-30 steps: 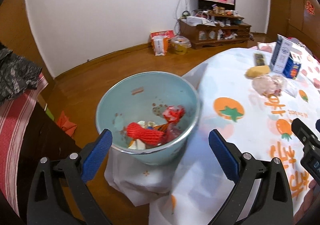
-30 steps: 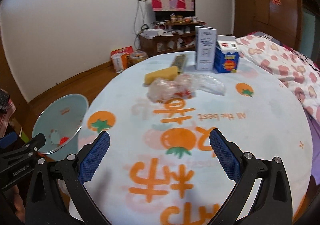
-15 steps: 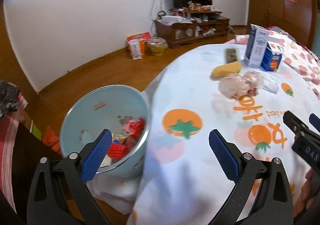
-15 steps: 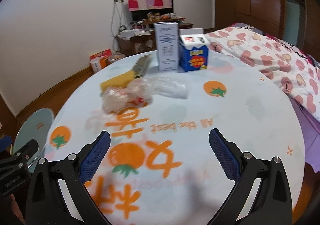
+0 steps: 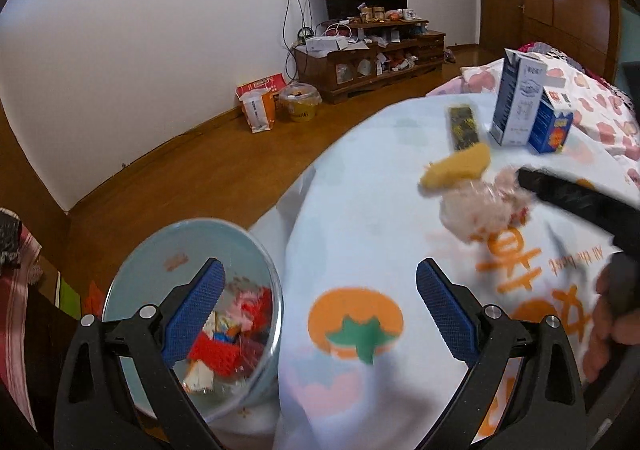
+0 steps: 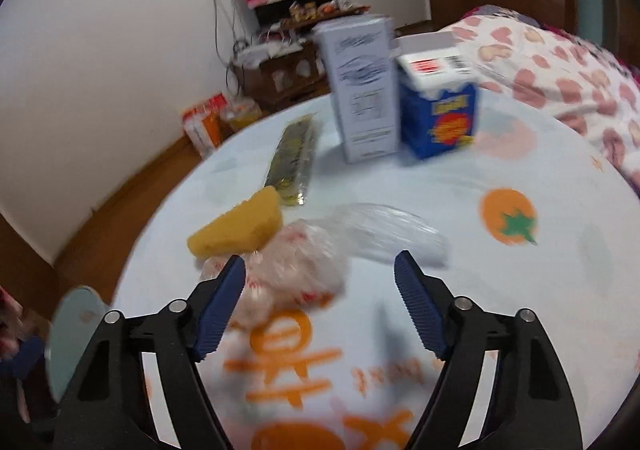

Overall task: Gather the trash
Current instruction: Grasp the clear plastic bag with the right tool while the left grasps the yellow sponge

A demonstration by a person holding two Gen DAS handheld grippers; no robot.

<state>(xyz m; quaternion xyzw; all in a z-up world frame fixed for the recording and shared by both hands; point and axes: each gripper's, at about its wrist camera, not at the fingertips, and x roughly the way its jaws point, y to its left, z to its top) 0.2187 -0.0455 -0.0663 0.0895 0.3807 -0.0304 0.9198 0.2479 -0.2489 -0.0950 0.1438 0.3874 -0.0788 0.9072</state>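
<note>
A pale blue trash bin (image 5: 132, 282) stands on the floor beside the round table, holding red and mixed wrappers (image 5: 224, 346). My left gripper (image 5: 320, 306) is open and empty, over the table edge next to the bin. On the table lie a crumpled pinkish plastic bag (image 6: 296, 270), a clear plastic wrapper (image 6: 384, 226) and a yellow sponge-like piece (image 6: 240, 230). My right gripper (image 6: 320, 298) is open and empty, just short of the crumpled bag; it also shows in the left wrist view (image 5: 576, 198).
A tall white carton (image 6: 360, 90), a blue carton (image 6: 440, 110) and a flat dark packet (image 6: 292, 162) stand at the far side of the table (image 6: 520, 310). A bed with heart-print cover (image 6: 560, 70) lies to the right. A wooden cabinet (image 5: 368, 58) lines the far wall.
My right gripper has moved forward to the crumpled bag. My left gripper has swung right, from over the bin toward the table. Both stay open.
</note>
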